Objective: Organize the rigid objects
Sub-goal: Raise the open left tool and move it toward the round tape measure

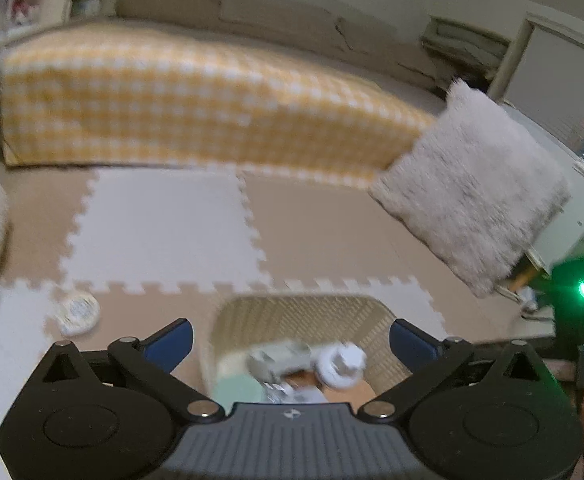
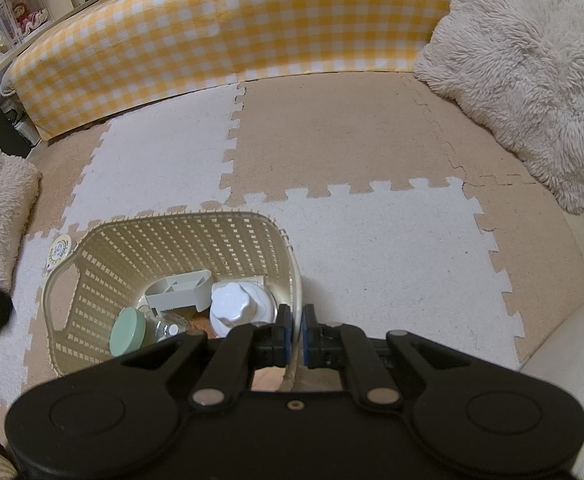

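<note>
My right tongs (image 2: 296,330) pinch the basket (image 2: 179,236) rim to steady it on the floor mat (image 2: 372,248); my left tongs (image 1: 290,340) hover spread wide above it, empty. A round tin (image 2: 59,249) lies outside, just beside the basket's far-left corner.

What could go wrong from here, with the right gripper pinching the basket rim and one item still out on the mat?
1. The right gripper pinches only the thin rim of the basket; lifting could tilt it and shift the white lidded jar and green lid.
2. The round tin on the mat beside the basket may be left out.
3. The left gripper is open and its view is blurred, so a hasty reach could miss.
</note>
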`<state>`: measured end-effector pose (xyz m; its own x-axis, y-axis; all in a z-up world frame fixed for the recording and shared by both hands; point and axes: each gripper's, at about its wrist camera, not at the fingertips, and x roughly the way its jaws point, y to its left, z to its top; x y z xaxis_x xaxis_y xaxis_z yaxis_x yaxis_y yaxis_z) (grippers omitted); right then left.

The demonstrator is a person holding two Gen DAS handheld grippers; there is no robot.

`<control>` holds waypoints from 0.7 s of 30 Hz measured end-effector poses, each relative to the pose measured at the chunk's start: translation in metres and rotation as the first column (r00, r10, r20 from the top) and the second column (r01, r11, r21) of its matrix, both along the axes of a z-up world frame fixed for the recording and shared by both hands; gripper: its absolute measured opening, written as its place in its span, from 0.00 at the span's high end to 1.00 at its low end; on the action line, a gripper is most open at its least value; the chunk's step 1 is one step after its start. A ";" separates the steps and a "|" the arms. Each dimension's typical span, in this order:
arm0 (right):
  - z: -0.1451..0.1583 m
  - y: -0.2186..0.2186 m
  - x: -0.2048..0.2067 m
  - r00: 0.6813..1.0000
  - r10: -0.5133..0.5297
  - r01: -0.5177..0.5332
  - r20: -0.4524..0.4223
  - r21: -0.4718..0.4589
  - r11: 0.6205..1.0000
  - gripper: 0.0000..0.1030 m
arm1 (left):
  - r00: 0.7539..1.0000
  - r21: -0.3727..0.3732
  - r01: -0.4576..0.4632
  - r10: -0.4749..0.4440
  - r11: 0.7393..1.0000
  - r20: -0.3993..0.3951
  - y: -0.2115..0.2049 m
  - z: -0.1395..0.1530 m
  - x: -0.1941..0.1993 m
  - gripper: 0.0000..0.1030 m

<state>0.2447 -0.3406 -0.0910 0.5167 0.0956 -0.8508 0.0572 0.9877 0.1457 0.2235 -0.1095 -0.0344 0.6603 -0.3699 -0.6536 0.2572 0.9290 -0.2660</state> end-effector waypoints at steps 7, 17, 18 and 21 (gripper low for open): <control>0.000 0.001 0.000 1.000 0.002 -0.002 -0.001 -0.003 1.000 0.94 | 0.995 0.028 -0.088 0.087 0.996 0.039 0.032 0.002 0.024 0.00; 0.000 0.001 -0.001 1.000 0.002 -0.002 -0.003 -0.001 1.000 0.94 | 0.969 0.120 -0.246 0.248 0.962 -0.002 0.087 -0.031 0.069 0.00; 0.000 0.001 -0.001 1.000 0.002 -0.002 -0.003 0.000 1.000 0.95 | 0.964 0.127 -0.264 0.267 0.956 -0.010 0.091 -0.036 0.072 0.00; 0.000 0.001 0.000 1.000 0.002 -0.002 -0.003 0.000 1.000 0.95 | 0.956 0.139 -0.279 0.289 0.950 -0.057 0.103 -0.052 0.084 0.00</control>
<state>0.2443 -0.3395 -0.0908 0.5140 0.0970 -0.8523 0.0552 0.9878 0.1457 0.3074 -0.0068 -0.0862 0.6729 -0.0843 -0.7349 -0.0384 0.9882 -0.1485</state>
